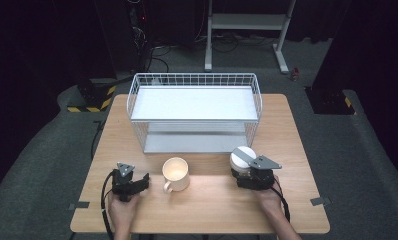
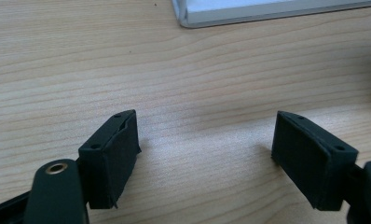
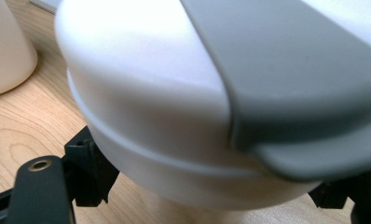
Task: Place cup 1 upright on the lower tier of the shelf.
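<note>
While clamping lidded jar [image 3: 174, 116], right fingers [image 3: 88, 170]

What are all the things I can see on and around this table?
table: one, light wood, middle of the grey floor
basket: one, white wire, at the table's back, on a white shelf
mug: one, cream, near the front, upright
container: one, white with a grey lid band, front right, between the right gripper's jaws
frame: one, white metal, on the floor behind the table
left gripper: one, black, front left, jaws apart over bare wood
right gripper: one, black, front right
hands: two, at the near edge
</note>
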A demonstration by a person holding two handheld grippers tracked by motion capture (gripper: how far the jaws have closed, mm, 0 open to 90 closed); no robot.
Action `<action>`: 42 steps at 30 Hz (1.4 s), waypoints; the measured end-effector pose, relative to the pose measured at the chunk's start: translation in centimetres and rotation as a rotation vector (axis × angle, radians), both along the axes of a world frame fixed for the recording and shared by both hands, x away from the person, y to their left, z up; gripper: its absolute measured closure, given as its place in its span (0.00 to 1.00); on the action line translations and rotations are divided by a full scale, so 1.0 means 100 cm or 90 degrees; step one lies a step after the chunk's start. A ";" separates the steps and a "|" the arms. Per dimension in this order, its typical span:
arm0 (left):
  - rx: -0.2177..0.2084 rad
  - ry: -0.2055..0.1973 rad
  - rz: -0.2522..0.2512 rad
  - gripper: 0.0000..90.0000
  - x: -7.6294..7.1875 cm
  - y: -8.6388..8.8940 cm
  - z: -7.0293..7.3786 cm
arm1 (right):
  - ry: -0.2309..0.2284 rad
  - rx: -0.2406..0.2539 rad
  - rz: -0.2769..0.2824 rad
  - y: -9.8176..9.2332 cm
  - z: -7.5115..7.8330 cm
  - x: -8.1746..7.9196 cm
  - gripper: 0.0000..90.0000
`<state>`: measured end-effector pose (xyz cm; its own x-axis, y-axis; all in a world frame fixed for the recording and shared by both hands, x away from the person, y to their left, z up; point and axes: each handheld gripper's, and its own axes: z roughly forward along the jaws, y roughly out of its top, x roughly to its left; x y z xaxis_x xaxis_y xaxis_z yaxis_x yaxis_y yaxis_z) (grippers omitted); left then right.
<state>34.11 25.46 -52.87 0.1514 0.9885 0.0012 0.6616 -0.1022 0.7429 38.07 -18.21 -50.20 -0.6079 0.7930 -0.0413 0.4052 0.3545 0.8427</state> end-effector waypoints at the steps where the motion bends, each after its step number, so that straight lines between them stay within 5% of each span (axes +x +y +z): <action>1: 0.000 0.000 0.000 0.26 0.000 0.000 0.000 | 0.000 0.000 0.000 0.000 0.000 0.000 0.21; 17: -0.004 -0.002 0.002 0.26 0.000 0.000 0.000 | 0.001 0.014 0.017 0.013 0.010 0.008 0.21; 42: -0.008 -0.001 -0.001 0.26 0.000 0.002 0.000 | 0.021 0.030 -0.014 0.050 0.024 0.049 0.21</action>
<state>34.15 25.67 -52.86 0.1524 0.9883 -0.0110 0.6601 -0.0935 0.7454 42.95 -13.17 -47.76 -0.5907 0.8067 0.0160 0.4397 0.3051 0.8447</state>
